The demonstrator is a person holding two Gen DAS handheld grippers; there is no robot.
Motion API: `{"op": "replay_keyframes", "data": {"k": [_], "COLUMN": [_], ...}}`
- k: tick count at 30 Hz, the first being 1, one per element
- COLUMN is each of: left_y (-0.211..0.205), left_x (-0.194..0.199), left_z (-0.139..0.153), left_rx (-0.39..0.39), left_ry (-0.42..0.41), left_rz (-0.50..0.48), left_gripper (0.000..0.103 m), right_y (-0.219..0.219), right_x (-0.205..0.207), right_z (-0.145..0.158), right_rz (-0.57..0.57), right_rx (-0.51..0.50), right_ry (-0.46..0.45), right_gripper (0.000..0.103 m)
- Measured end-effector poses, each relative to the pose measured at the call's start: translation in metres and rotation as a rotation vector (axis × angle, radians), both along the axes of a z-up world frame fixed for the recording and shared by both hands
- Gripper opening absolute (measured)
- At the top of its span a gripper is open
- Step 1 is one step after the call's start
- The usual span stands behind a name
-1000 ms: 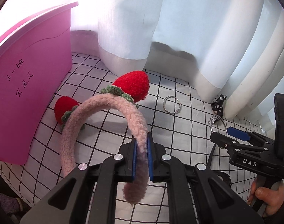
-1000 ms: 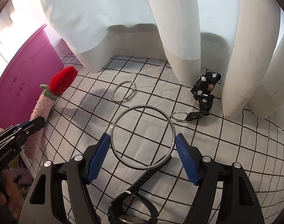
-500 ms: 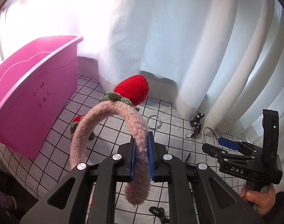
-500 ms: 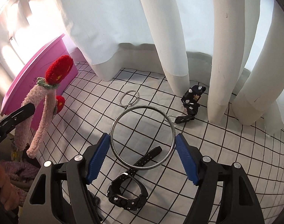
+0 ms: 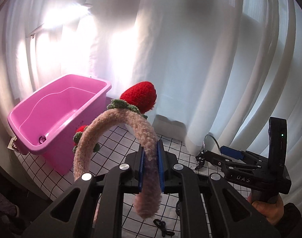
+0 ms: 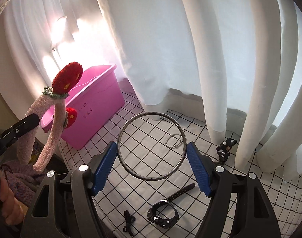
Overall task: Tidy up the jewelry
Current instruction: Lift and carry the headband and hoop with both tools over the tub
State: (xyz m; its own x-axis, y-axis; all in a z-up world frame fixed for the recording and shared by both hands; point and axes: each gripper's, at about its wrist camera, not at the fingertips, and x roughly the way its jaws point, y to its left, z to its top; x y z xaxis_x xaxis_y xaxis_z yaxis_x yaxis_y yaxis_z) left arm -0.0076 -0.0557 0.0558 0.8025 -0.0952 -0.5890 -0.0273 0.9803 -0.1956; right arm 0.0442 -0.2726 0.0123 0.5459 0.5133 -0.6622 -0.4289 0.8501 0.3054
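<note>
My left gripper (image 5: 151,165) is shut on a fuzzy pink headband (image 5: 145,136) with two red strawberries and holds it in the air, right of the pink bin (image 5: 57,107). The headband also shows in the right wrist view (image 6: 57,117), in front of the bin (image 6: 99,107). My right gripper (image 6: 151,162) is shut on a large silver bangle (image 6: 151,145), held upright between the blue pads above the checked cloth (image 6: 250,188). The right gripper also shows in the left wrist view (image 5: 216,154).
On the cloth lie a black watch (image 6: 165,213), a black hair tie (image 6: 129,223), a small silver ring (image 6: 173,140) and a black dotted clip (image 6: 225,148). White curtains hang behind. The bin holds a small ring (image 5: 41,138).
Both grippers have risen well above the cloth with their items. The view now looks down into the pink bin, which sits lower and farther left.
</note>
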Motion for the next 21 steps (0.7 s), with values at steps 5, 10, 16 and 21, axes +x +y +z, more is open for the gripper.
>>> {"op": "replay_keyframes", "data": {"k": [5,10,16,21], "left_y": [0.022,0.065,0.127,0.183], "left_x": [-0.016,-0.024,-0.005,0.023], "left_z": [0.035,0.058,0.070,0.065], "left_rx": [0.037,0.051,0.074,0.069], "left_ry": [-0.077,-0.133,-0.148,-0.128], "left_rz": [0.054,0.105,0.124,0.130], "left_gripper": [0.013,0.013,0.013,0.013], "right_y": [0.042,0.093,0.165,0.224], "right_x": [0.009,0.024,0.056,0.087], "right_z": [0.028,0.050,0.067,0.073], "right_rz": [0.089,0.154,0.205,0.236], "right_rx": [0.034,0.068,0.086,0.063], "right_ry": [-0.059,-0.105,-0.114,-0.114], "right_gripper": [0.070,0.070,0.070,0.070]}}
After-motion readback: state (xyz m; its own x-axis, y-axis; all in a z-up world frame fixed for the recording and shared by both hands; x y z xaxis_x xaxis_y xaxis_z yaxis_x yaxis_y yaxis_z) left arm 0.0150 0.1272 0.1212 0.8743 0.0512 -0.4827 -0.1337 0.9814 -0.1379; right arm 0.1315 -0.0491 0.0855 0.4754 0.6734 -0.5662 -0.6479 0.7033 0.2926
